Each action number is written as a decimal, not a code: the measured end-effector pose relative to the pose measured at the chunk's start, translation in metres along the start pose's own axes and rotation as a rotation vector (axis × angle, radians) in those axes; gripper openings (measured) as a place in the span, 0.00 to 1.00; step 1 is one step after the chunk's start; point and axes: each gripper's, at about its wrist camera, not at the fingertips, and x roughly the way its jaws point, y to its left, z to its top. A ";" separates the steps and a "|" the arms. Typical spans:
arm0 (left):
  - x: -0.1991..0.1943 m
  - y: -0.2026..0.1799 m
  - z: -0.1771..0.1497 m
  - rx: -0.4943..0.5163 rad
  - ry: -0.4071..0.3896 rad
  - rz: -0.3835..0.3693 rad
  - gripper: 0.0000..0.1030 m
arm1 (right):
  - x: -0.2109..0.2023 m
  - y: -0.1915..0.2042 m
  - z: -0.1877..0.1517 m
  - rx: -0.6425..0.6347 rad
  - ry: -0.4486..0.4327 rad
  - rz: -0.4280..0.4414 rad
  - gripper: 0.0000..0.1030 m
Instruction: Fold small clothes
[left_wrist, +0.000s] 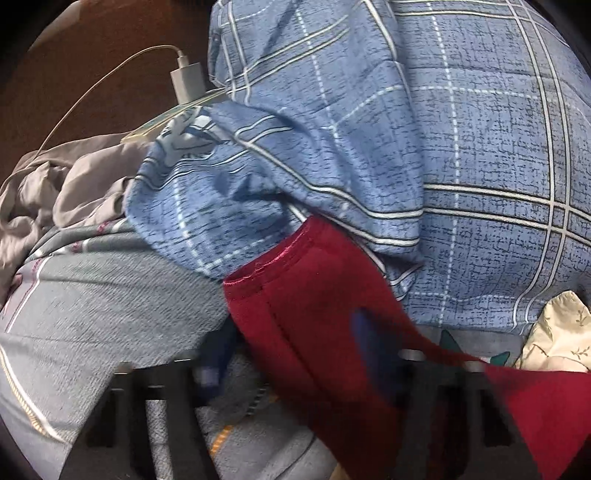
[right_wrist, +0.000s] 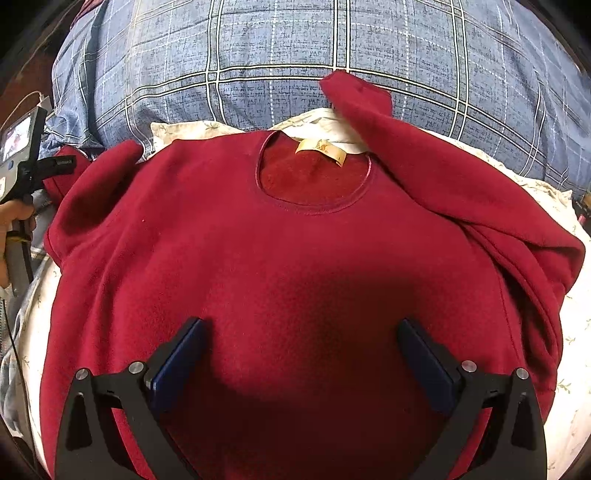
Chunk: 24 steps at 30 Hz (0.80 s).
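Red sweater (right_wrist: 295, 266) flat, front up, on cream floral sheet (right_wrist: 569, 369). Right gripper (right_wrist: 301, 354) spread wide above its chest. Left gripper (left_wrist: 291, 354) blurry around sleeve (left_wrist: 314, 295), grip unclear.

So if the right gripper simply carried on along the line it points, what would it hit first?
Most likely the red sweater lying flat under it: the right gripper hangs open above the chest panel, below the neckline. How big the gap is I cannot tell.
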 end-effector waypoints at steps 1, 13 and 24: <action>0.005 0.000 0.001 -0.001 0.019 -0.023 0.18 | 0.000 0.000 0.000 -0.001 -0.001 -0.001 1.00; -0.091 0.016 0.009 -0.019 -0.041 -0.359 0.08 | -0.025 -0.024 0.006 0.085 -0.068 0.113 0.83; -0.266 -0.039 -0.004 0.121 -0.179 -0.694 0.07 | -0.083 -0.102 0.005 0.213 -0.168 0.089 0.85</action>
